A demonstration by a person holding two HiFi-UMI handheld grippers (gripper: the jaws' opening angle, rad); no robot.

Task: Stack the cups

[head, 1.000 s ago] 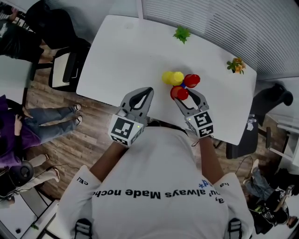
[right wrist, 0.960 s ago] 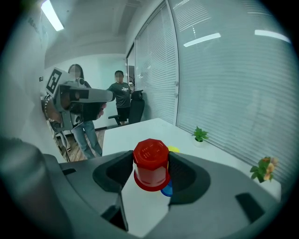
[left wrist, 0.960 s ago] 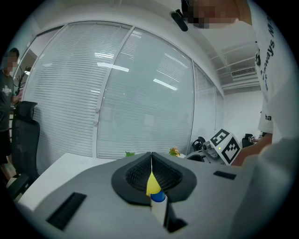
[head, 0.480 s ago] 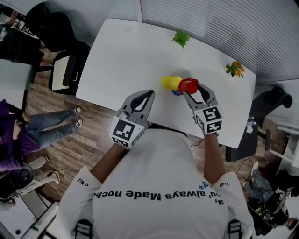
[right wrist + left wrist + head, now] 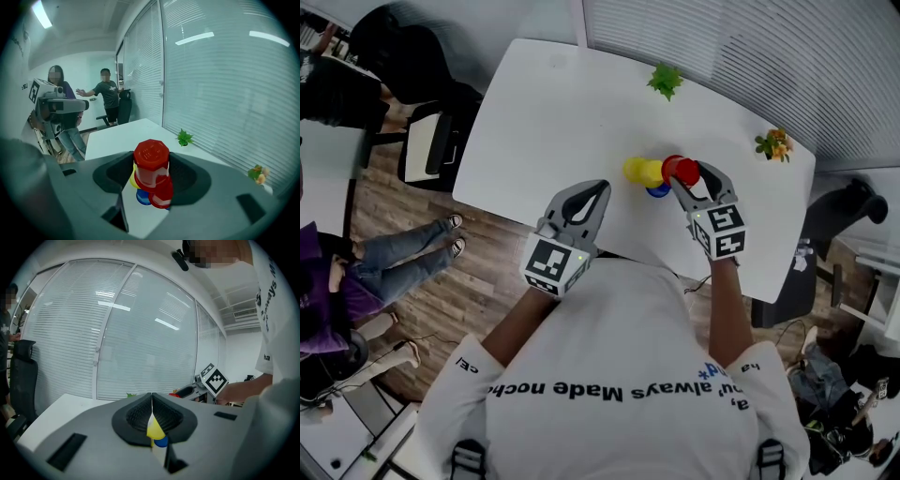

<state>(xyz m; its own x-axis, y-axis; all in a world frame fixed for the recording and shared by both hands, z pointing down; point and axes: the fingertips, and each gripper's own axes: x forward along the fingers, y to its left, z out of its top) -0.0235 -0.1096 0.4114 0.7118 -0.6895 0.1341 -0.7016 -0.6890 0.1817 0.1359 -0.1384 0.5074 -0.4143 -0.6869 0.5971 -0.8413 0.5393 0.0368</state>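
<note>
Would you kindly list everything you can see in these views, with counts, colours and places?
red cup: one, red, upside down between the right gripper's jaws
second red cup: one, red, just below the held one
yellow cup: one, yellow, on the table, left of the red cups
blue cup: one, blue, on the table, nearer the person than the yellow cup
green plant: one, green, table's far edge
flower plant: one, orange-yellow, table's right corner
table: one, white
office chairs: two, black, at the table's left and right
bystanders: two, left of the table
blinds: white, behind the table
left gripper: grey, shut, empty
right gripper: grey, gripping the red cup
</note>
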